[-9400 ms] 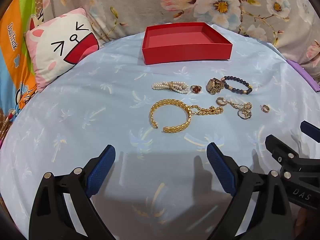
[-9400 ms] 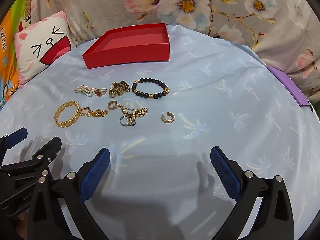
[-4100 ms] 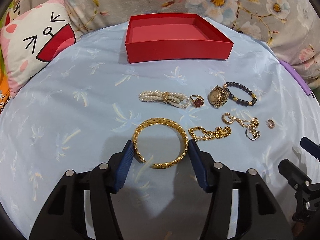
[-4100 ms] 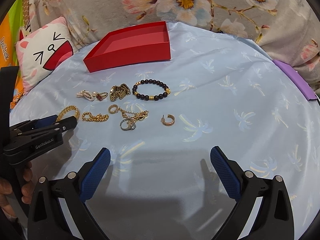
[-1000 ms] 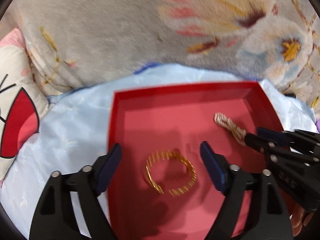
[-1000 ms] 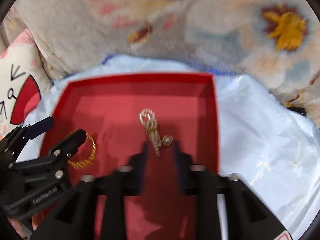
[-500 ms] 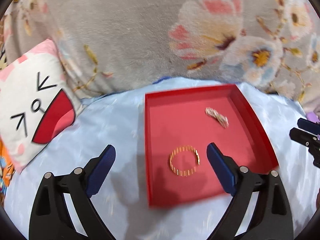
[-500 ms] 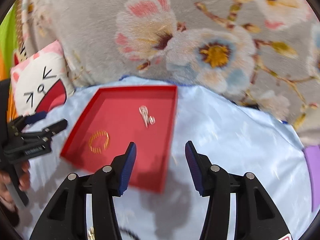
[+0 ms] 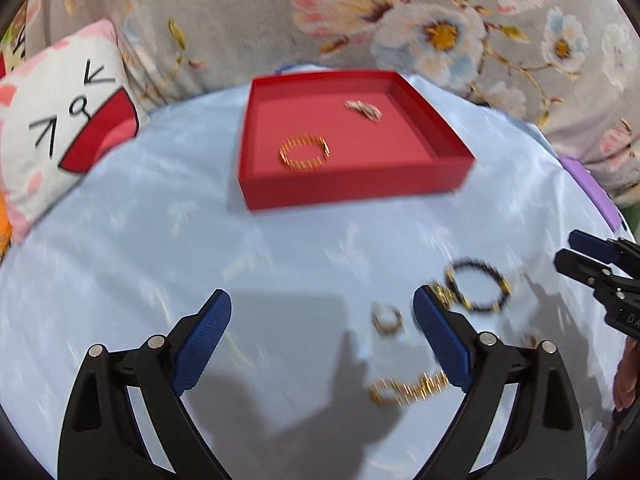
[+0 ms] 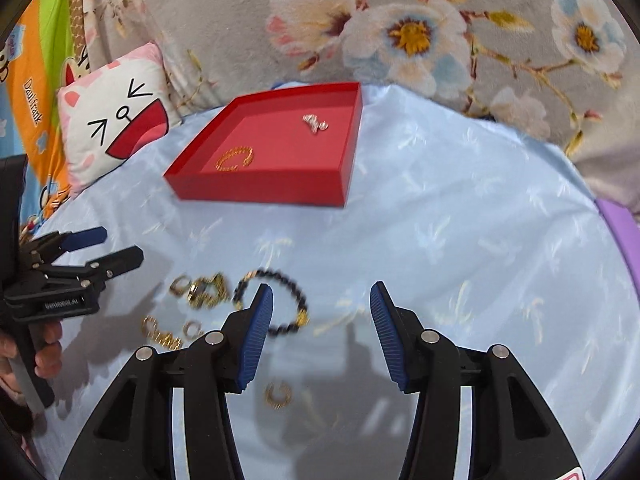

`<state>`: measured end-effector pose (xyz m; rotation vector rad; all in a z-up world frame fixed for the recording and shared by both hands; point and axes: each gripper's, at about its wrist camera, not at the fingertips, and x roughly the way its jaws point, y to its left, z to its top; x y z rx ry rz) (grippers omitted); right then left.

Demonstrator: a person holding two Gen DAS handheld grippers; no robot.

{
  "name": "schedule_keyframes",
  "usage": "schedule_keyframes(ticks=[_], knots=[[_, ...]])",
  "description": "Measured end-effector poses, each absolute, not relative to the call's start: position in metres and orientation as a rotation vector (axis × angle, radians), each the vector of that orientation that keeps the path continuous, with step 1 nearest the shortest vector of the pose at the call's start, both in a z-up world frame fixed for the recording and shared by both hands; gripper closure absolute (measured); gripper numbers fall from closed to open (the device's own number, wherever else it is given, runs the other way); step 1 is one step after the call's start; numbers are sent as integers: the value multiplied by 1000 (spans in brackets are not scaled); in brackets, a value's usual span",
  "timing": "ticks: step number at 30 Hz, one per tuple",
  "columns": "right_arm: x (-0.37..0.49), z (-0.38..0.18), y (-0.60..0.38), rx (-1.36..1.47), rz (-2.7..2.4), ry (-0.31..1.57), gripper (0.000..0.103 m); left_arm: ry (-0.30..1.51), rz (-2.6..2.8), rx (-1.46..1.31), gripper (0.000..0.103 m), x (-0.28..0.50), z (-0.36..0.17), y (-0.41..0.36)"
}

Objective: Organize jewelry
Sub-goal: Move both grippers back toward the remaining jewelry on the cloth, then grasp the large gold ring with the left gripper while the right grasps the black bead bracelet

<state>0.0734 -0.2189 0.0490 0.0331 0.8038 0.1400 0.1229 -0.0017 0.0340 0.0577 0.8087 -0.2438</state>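
Bangle [image 9: 304, 154] flat in red tray [image 9: 352, 188], both fingers' pairs spread, empty.

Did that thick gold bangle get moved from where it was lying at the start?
Yes. The gold bangle now lies inside the red box, no longer on the blue cloth among the other jewelry.

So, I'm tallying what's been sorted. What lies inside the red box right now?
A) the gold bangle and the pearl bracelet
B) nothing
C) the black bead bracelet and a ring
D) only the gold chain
A: the gold bangle and the pearl bracelet lie apart on the floor of the red box, while the black bead bracelet is out on the blue cloth.
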Motion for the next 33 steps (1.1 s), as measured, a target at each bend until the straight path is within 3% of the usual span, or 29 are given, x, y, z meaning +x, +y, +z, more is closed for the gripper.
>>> schedule_keyframes(ticks=[11,16,21,29,32,33], knots=[[60,19,-207,74,158,859,55,800,-248,68,13,82,5,-10],[77,17,-205,81,146,866,64,804,-261,61,13,81,3,-10],[96,8,-203,75,138,890,79,821,-266,35,13,83,0,-6],[111,-2,-201,55,126,912,81,812,-276,51,13,82,0,-9],[112,-3,-198,28,125,906,94,808,-279,56,13,81,1,-11],[112,-3,-198,28,124,905,95,806,-281,58,13,81,1,-12]])
